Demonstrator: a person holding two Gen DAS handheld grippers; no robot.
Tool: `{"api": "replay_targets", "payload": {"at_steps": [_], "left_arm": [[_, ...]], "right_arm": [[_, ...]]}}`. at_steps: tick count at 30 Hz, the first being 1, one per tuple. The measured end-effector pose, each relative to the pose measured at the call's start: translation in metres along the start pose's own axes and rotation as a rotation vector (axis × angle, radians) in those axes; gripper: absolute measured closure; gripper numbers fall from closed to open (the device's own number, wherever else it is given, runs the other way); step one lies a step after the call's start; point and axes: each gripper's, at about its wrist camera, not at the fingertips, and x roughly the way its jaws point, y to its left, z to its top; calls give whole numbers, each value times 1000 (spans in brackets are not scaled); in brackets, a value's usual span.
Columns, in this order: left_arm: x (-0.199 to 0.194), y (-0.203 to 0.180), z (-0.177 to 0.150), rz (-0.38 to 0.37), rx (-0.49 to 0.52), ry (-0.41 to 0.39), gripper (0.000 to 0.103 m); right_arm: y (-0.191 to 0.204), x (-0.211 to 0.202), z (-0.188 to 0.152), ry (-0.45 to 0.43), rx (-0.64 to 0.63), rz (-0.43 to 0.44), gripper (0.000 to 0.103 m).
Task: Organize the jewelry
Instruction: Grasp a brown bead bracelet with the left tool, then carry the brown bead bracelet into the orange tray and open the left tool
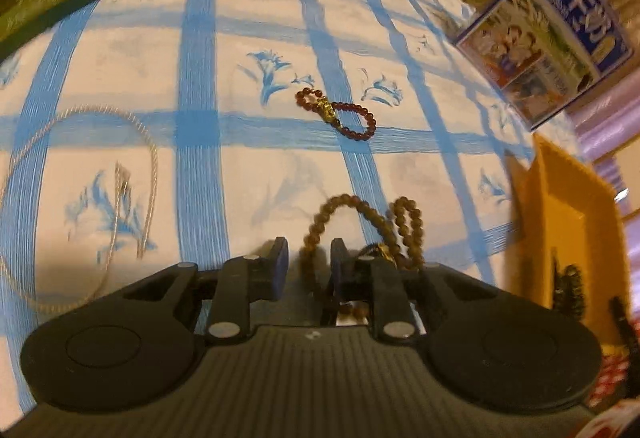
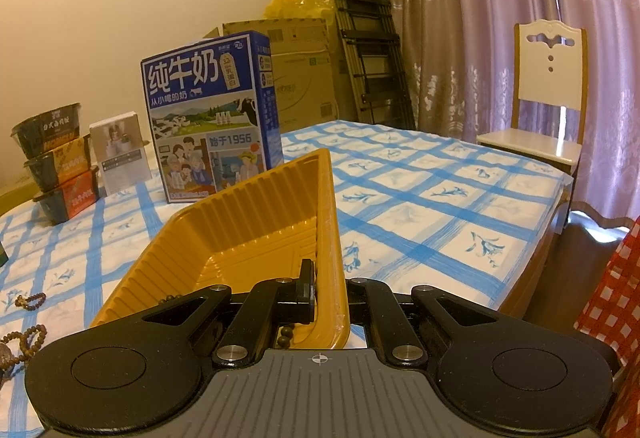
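Observation:
A brown bead bracelet [image 1: 340,200] lies on the blue-checked cloth, one strand running between the fingers of my left gripper [image 1: 310,258]. Its jaws stand apart, wider than the strand, and the pads do not press it. Farther out lies a dark red bead bracelet [image 1: 336,112] with a gold charm. A silver chain necklace [image 1: 148,158] curls at the left. My right gripper [image 2: 328,290] is shut on the near wall of a yellow tray [image 2: 240,230], tilting it up. Dark beads [image 2: 286,334] rest inside the tray. The tray [image 1: 560,206] also shows at the right of the left wrist view.
A blue milk carton box [image 2: 208,118] stands behind the tray, with stacked noodle bowls [image 2: 56,162] and a small white box [image 2: 120,154] to its left. Cardboard boxes [image 2: 304,74], a folded ladder [image 2: 368,50] and a white chair [image 2: 548,110] stand beyond the table.

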Motion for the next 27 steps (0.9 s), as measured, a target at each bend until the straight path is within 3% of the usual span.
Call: {"api": "replay_targets", "payload": {"at_steps": [7,9,10,17,27], "left_arm": [[16,-37,-1,139,257,8,85],[18,-42,-5,152,298,-4,92],[17,-43,-6,148,308,-10,98],[-1,-54,-7,103,337,-82,98],[-67,-108,4,-42,417,-235,98]], "right_arm": [[0,0,0,0,1,0,97],[0,0,0,0,1,0,97],[0,0,0,0,2,0,97],[0,-1,1,-1,-1,1,97],[2,-1,3,-1,-6,2,97]]}}
